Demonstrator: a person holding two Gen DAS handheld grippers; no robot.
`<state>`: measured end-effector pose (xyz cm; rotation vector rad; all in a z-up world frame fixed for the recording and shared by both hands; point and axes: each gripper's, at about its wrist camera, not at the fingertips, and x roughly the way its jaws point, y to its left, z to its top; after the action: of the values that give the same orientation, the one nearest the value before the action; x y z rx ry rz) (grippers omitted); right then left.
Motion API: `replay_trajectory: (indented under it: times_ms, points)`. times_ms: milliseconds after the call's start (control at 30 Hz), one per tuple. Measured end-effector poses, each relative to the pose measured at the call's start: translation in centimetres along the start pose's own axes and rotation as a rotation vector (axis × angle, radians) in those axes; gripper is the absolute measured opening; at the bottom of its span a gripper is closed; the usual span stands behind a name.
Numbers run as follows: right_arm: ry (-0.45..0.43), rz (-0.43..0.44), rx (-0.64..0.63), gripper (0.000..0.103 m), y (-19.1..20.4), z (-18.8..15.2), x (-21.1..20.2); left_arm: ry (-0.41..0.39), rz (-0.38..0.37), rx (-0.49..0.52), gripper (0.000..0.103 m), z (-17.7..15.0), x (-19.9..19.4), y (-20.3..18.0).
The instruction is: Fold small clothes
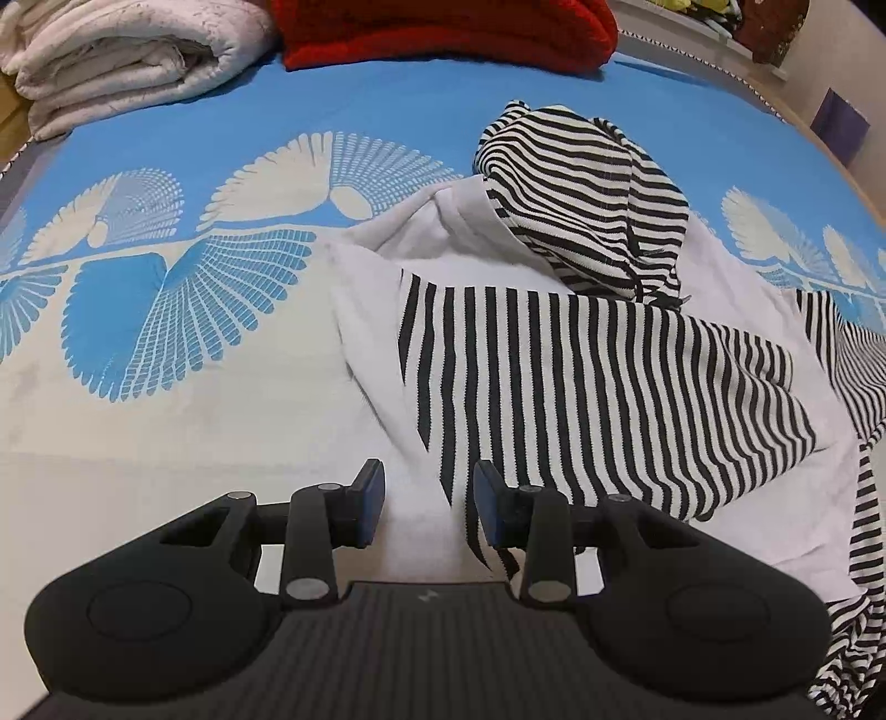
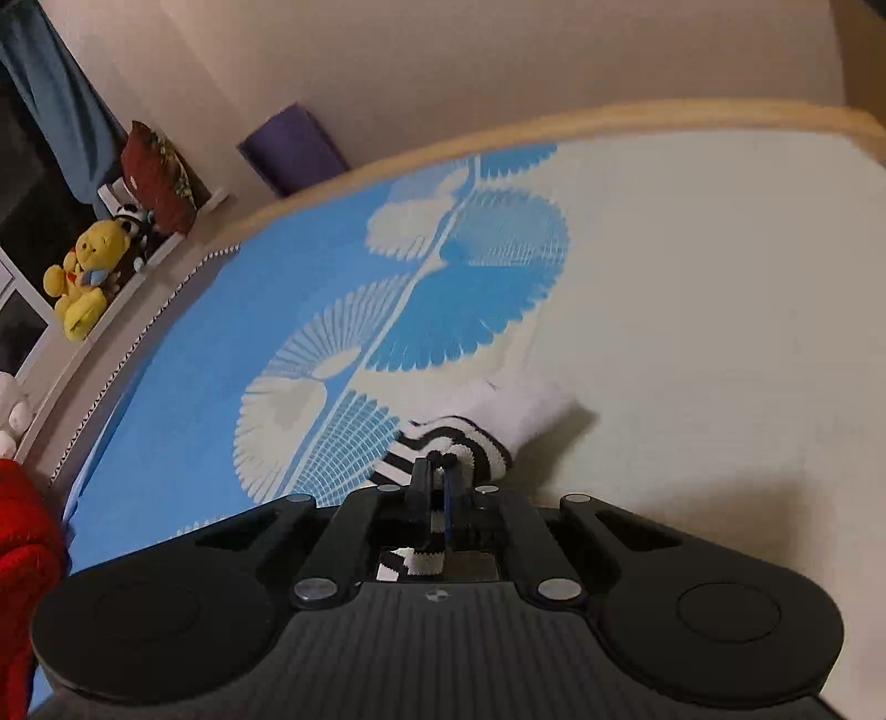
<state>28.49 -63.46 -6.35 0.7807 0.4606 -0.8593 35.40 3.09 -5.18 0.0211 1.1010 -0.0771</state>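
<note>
On the bed [image 1: 166, 443] the striped garment [image 1: 581, 376] sprawls ahead and right of the left hand-held gripper [image 1: 427, 501], jaws apart, empty, over its near hem. The right hand-held gripper [image 2: 437, 476] pinches a striped edge, lifted.

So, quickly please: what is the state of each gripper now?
Left gripper: open, holding nothing.
Right gripper: shut on the black-and-white striped fabric garment.

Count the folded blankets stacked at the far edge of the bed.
2: a white quilted blanket at the far left, and a red knitted blanket beside it at the centre. Others may lie outside the view.
</note>
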Motion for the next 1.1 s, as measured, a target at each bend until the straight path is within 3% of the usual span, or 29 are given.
replay_trajectory:
  times_ms: [133, 367, 500, 633, 700, 767, 833, 867, 967, 1000, 1100]
  points:
    - [-0.044, 0.026, -0.075, 0.003, 1.8, -0.3, -1.5, -0.007, -0.009, 0.005, 0.039, -0.2, -0.5, 0.2]
    - [-0.106, 0.178, -0.31, 0.003, 8.9, -3.3, -6.1, -0.011, -0.01, -0.013, 0.039, -0.5, -1.0, 1.3]
    - [-0.098, 0.313, -0.452, 0.003, 14.0, -6.9, -9.9, -0.017, -0.012, -0.023, 0.039, -0.6, -1.4, 1.8]
    - [-0.073, 0.543, -0.659, 0.003, 19.9, -13.7, -15.8, -0.023, -0.012, -0.033, 0.039, -0.7, -1.8, 2.5]
    - [-0.014, 0.708, -0.783, 0.004, 22.3, -18.2, -18.9, -0.021, -0.01, -0.049, 0.039, -0.7, -1.8, 3.0]
    - [0.139, 0.886, -0.957, 0.009, 24.3, -23.5, -21.5, -0.021, -0.013, -0.057, 0.039, -0.7, -1.9, 3.3]
    - [0.431, 1.028, -1.131, 0.014, 24.8, -28.9, -22.5, -0.021, -0.02, -0.063, 0.039, -0.6, -2.0, 3.5]
    - [0.536, 1.06, -1.187, 0.014, 24.5, -30.8, -22.7, -0.021, -0.024, -0.063, 0.039, -0.6, -2.0, 3.5]
    - [0.692, 1.031, -1.371, 0.015, 23.3, -33.8, -22.9, -0.017, -0.029, -0.064, 0.039, -0.6, -1.9, 3.4]
    - [0.686, 1.022, -1.392, 0.016, 23.2, -33.5, -23.0, -0.015, -0.033, -0.065, 0.039, -0.6, -1.8, 3.4]
    - [0.557, 0.927, -1.395, 0.026, 23.4, -30.3, -23.2, -0.008, -0.044, -0.079, 0.039, -0.4, -1.3, 3.4]
